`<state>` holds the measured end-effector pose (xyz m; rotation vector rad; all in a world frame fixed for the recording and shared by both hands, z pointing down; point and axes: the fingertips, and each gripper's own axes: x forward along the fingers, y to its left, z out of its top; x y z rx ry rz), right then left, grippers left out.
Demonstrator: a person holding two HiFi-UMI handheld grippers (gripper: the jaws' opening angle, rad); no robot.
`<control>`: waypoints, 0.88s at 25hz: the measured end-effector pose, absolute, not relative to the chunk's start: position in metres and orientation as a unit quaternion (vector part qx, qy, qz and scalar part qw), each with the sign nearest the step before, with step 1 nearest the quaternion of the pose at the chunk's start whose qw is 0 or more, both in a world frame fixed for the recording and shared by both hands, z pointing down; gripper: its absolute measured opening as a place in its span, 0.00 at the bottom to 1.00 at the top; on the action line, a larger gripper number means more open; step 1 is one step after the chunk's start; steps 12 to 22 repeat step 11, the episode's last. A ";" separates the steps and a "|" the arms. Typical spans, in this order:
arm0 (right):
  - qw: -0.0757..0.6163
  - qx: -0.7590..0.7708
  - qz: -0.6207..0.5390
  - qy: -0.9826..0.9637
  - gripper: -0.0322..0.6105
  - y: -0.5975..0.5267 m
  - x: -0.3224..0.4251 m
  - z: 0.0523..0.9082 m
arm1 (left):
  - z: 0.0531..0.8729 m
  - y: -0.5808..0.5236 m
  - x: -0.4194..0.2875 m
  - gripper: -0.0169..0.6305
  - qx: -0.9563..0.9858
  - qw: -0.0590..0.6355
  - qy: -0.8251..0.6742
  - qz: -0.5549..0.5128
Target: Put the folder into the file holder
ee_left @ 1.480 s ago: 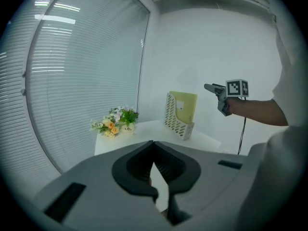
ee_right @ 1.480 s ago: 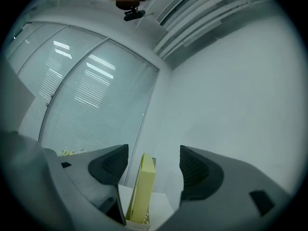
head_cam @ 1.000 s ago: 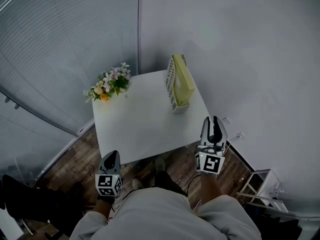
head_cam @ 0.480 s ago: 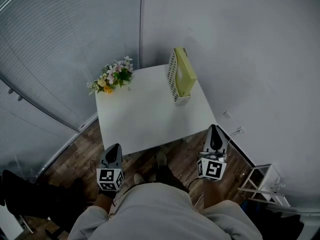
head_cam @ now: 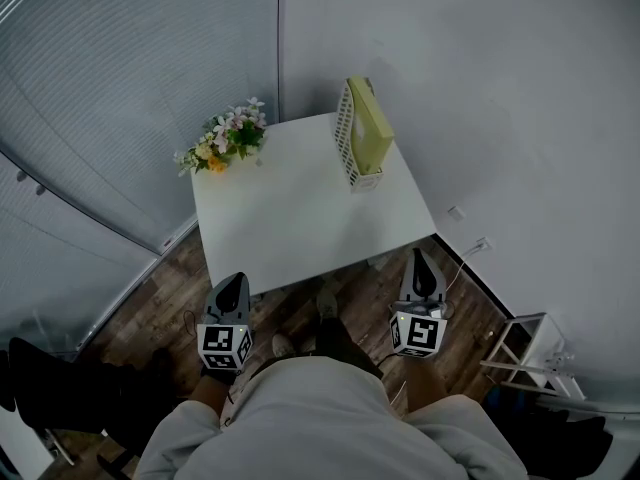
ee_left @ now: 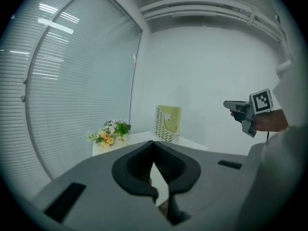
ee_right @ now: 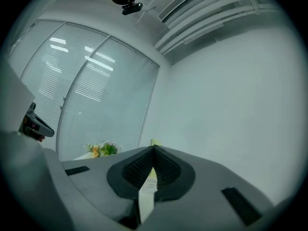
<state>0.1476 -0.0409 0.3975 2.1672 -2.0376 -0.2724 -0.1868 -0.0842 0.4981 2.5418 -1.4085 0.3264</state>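
White walls meet a wall of closed blinds [head_cam: 120,98] at the corner behind a white table [head_cam: 300,223], which stands on a wood-plank floor [head_cam: 160,313].

Task item: the yellow-green folder [head_cam: 371,128] stands upright inside the white perforated file holder [head_cam: 347,148]. Its top edge rises above the holder's rim. The holder sits at the far right of the table, close to the wall.

Other items: a small bunch of flowers [head_cam: 222,140] sits at the far left corner of the table, well apart from the holder. A white rack [head_cam: 522,356] stands on the floor to the right, and a wall socket [head_cam: 455,213] shows low on the right wall.

Left gripper [head_cam: 232,286]: held over the floor just off the table's near left corner. Its own view shows the jaw tips meeting, with nothing between them; it is clenched and empty.

Right gripper [head_cam: 422,266]: held over the floor off the table's near right corner. Its own view shows the jaws closed tip to tip, with nothing gripped.

Both grippers are clear of the table and well apart from the holder and the folder. The person stands at the near edge of the table, facing it.
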 end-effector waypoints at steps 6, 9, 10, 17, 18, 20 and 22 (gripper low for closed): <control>0.074 0.721 -0.085 -0.683 0.07 -0.041 0.145 0.398 | 0.496 -0.081 -0.189 0.04 0.864 0.107 -0.479 0.113; 0.071 0.721 -0.084 -0.684 0.07 -0.043 0.145 0.398 | 0.496 -0.082 -0.190 0.04 0.864 0.106 -0.480 0.112; 0.071 0.722 -0.083 -0.684 0.07 -0.043 0.145 0.399 | 0.496 -0.082 -0.190 0.04 0.864 0.105 -0.480 0.112; 0.071 0.722 -0.082 -0.684 0.07 -0.044 0.145 0.400 | 0.496 -0.082 -0.190 0.04 0.864 0.105 -0.480 0.112; 0.071 0.722 -0.082 -0.684 0.07 -0.044 0.145 0.400 | 0.496 -0.082 -0.190 0.04 0.864 0.105 -0.480 0.112; 0.071 0.722 -0.082 -0.684 0.07 -0.044 0.145 0.400 | 0.496 -0.082 -0.190 0.04 0.864 0.105 -0.480 0.112; 0.071 0.722 -0.082 -0.684 0.07 -0.044 0.145 0.400 | 0.496 -0.082 -0.190 0.04 0.864 0.105 -0.480 0.112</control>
